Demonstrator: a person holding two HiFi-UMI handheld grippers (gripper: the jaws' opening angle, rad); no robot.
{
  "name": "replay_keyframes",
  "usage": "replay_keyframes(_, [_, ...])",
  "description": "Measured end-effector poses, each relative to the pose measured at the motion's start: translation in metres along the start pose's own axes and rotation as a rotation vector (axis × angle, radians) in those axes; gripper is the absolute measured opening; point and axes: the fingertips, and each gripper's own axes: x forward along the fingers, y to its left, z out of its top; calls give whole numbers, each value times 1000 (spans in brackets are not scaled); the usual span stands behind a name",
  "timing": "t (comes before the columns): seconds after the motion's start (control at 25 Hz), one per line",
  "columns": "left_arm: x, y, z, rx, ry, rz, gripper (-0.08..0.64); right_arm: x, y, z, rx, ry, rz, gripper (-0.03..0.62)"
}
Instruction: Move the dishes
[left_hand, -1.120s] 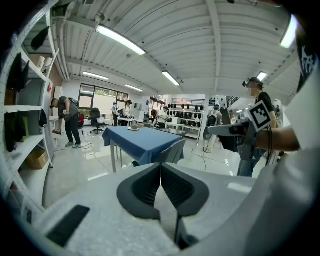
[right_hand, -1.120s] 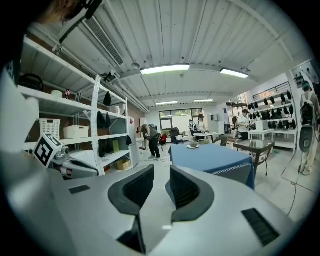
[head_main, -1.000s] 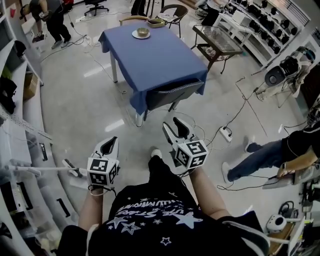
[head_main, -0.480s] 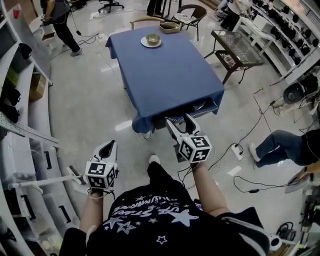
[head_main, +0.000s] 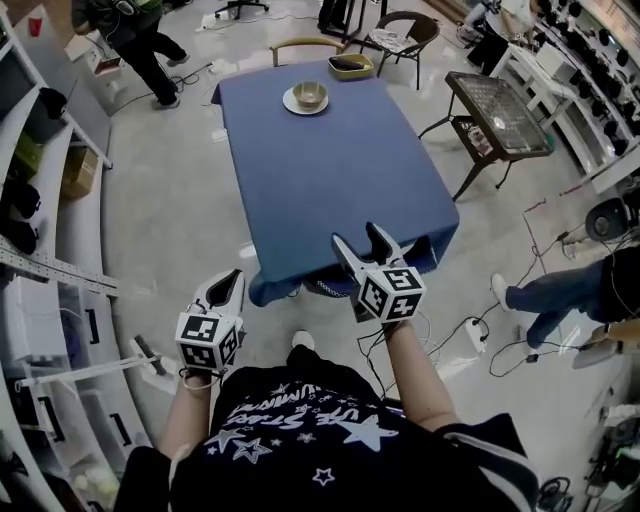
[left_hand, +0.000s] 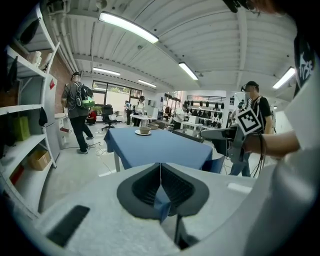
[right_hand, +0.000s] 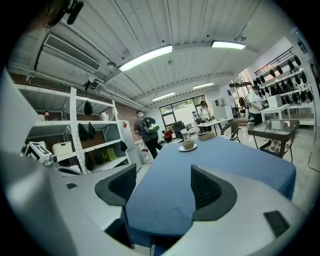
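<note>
both empty: left gripper (head_main: 228, 283) jaws together; right gripper (head_main: 361, 241) jaws just opened wide by near table (head_main: 340, 190) edge, likely readied for far bowl (head_main: 310, 93).

Blue table (head_main: 335, 185) has a bowl (head_main: 310, 93) on a plate (head_main: 296, 107) at far end, another dish (head_main: 351, 66) beyond it. Right gripper (head_main: 358, 238) over near edge, jaws just opened, empty; left gripper (head_main: 232, 277) short of table, jaws together.

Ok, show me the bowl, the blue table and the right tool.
bowl (head_main: 310, 93), head view, middle of the bowl.
blue table (head_main: 330, 180), head view, bare cloth near its middle.
right tool (head_main: 356, 237), head view, midway between its open jaw tips.
</note>
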Motion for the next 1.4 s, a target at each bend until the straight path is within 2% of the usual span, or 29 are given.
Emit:
replay_keyframes(0.4, [17, 30, 6, -24, 31, 75, 20, 47, -2, 14, 52, 45, 77, 324])
replay_keyframes(0.56, [26, 46, 12, -32, 23, 73, 20, 65, 8, 15, 53, 60, 89, 324])
replay_keyframes(0.72, [50, 64, 16, -27, 32, 30, 20, 87, 7, 17, 66, 74, 70, 324])
replay_keyframes(0.88, [92, 90, 23, -5, 53, -44, 20, 117, -2, 21, 112, 69, 17, 324])
replay_keyframes(1.16, [187, 167, 84, 108, 20, -161, 20, 228, -25, 50, 90, 61, -95, 324])
replay_keyframes(1.4, [268, 236, 120, 101, 27, -229, 20, 319, -61, 85, 37, 63, -204, 324])
